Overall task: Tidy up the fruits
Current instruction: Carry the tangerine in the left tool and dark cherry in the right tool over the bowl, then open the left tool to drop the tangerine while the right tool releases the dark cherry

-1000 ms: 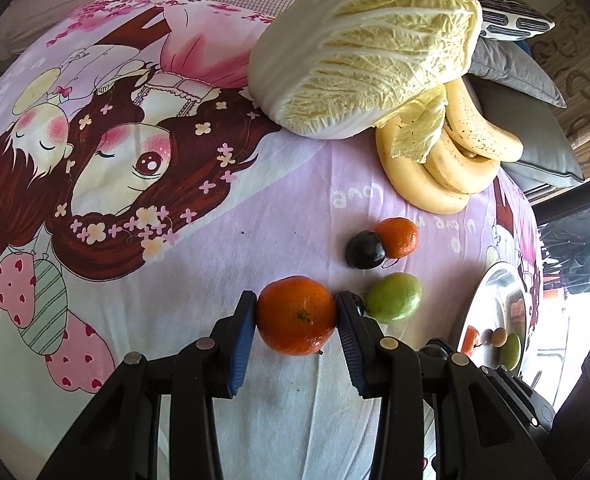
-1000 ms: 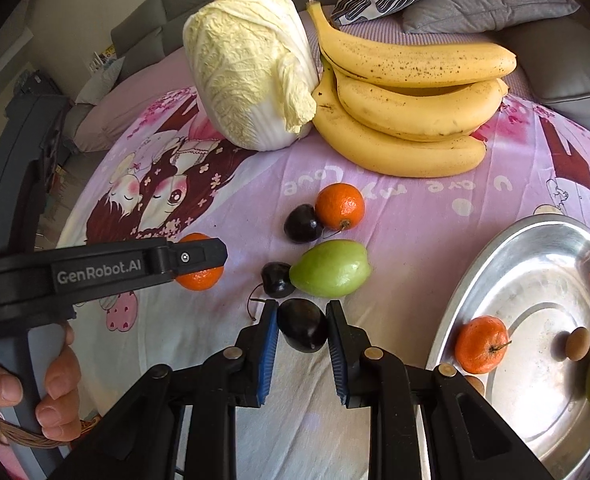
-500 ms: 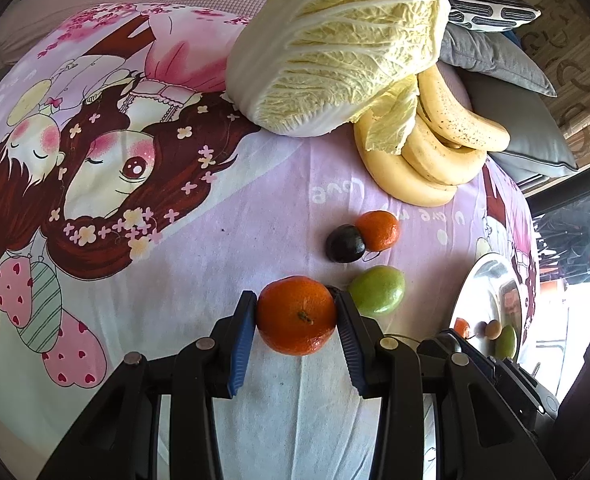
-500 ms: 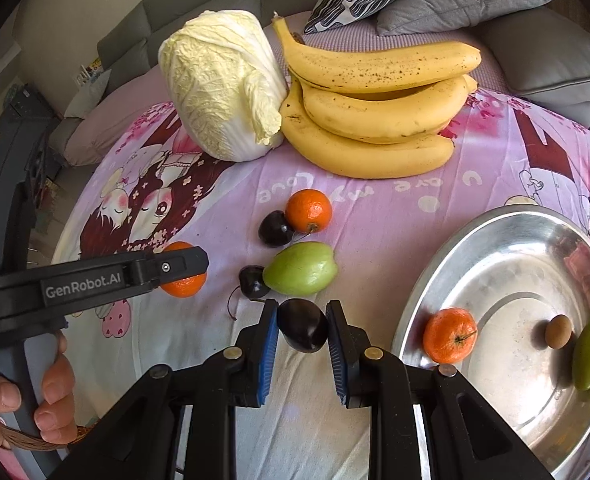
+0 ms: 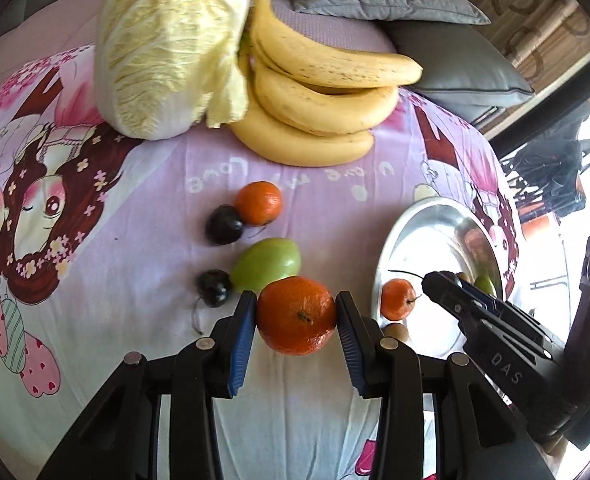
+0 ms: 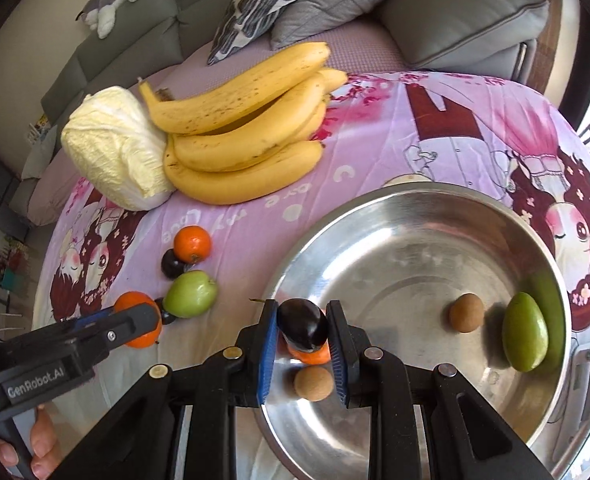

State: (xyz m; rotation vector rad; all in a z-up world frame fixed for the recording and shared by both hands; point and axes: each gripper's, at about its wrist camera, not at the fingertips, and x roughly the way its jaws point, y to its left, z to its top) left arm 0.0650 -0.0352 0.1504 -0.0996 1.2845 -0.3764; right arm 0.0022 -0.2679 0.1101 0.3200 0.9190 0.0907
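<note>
Left gripper [image 5: 296,317] clamping tangerine [image 5: 296,314]; right gripper [image 6: 302,330] clamping dark plum [image 6: 303,323]

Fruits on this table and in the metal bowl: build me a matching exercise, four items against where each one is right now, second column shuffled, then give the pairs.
Items
1. dark plum
2. large orange
3. banana bunch
4. long green fruit

Places
A. lying inside the metal bowl, near its right wall
B. clamped between the left gripper fingers
C. on the cloth, against the cabbage
D. clamped between the right gripper fingers, over the bowl's near rim

Pairs: 1-D, 2-B, 3-C, 4-A
</note>
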